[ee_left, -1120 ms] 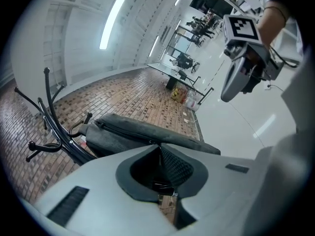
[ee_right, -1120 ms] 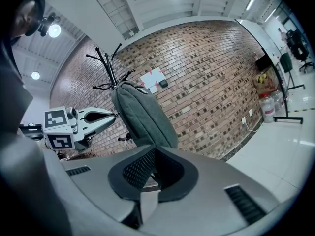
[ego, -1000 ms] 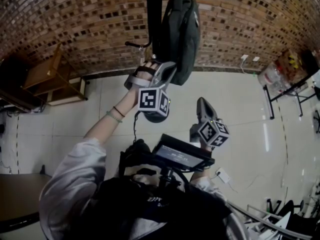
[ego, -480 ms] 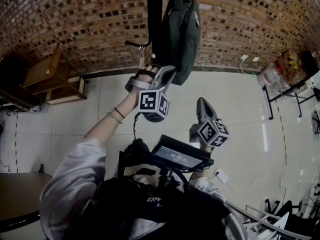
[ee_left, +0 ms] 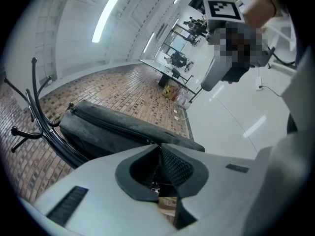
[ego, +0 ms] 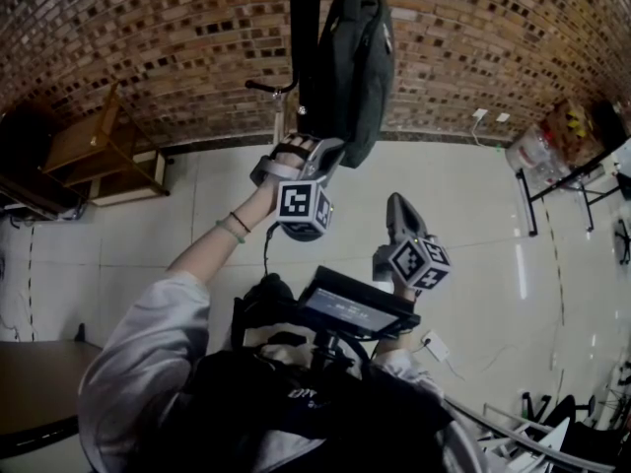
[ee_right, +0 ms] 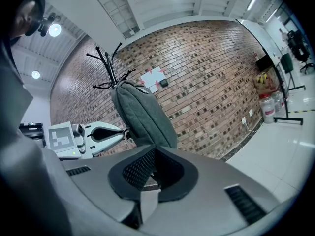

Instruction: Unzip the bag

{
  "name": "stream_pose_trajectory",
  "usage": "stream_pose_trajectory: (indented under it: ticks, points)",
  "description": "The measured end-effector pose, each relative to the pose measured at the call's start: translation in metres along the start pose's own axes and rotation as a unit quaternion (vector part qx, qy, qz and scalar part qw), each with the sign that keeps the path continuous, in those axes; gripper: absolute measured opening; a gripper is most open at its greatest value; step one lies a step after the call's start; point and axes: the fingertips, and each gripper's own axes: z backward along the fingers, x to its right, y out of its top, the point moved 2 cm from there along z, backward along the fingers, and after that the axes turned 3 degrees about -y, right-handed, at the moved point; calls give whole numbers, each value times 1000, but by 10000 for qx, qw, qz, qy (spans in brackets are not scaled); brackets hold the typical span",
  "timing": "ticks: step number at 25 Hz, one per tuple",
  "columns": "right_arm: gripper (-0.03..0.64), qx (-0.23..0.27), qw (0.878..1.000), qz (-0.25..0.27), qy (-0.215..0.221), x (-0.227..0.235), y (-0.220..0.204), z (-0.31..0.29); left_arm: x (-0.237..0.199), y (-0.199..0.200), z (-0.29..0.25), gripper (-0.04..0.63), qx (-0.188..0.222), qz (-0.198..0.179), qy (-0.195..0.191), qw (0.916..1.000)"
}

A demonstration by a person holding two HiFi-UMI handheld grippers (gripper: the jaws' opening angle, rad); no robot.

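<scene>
1. L gripper (ee_left: 158, 149): jaws closed, pad tips meet w/ no gap I can see. Nothing visibly sticks out betw. them.
2. Touching those tips is the near end of the zipper (ee_left: 112, 127) on the bag (ee_left: 119, 117). I can't make out the pull itself. My guess only: it's pinched in the tips or sits just under them.
3. Key relation: the zip's long axis runs away from the L jaws, ahead and left of the tips. It follows the bag's edge toward the coat rack (ee_left: 61, 144). The zip looks closed along all that length, so IMO the unzip hasn't begun. Any pull has to follow that line, not cut across it.
4. R gripper (ee_right: 153, 151): jaws also closed, w/ nothing betw. the pads. The bag hangs ahead and a bit left of its tips, well apart. From that view the L gripper's tips touch the bag's lower edge.
5. Head view confirms: L gripper is up against the bottom of the hanging bag, whose long axis is approx. vertical. R gripper is lower, off to the right, clear of the bag. So L is the nearer hand by far. R looks free to steady the bag if it swings.
6. Farthest out, beyond both jaw sets: brick wall (ego: 148, 47) behind the rack.
</scene>
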Motion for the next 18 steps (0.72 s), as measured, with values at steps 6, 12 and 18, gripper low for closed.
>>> stream_pose_trajectory:
  ticks: [6,12,18]
  points:
    - [-8,6,10000,-11,-6,-1,0,-1,10,-2,-5,29,-31,-58,-132,9999]
    - [-9,-17,10000,4,1,-2,-2,-4,17,-2,-9,32,-102,-46,-304,9995]
    - [-9,-50,10000,-26,23,-3,-5,-7,27,-3,-16,35,-95,-33,-471,9988]
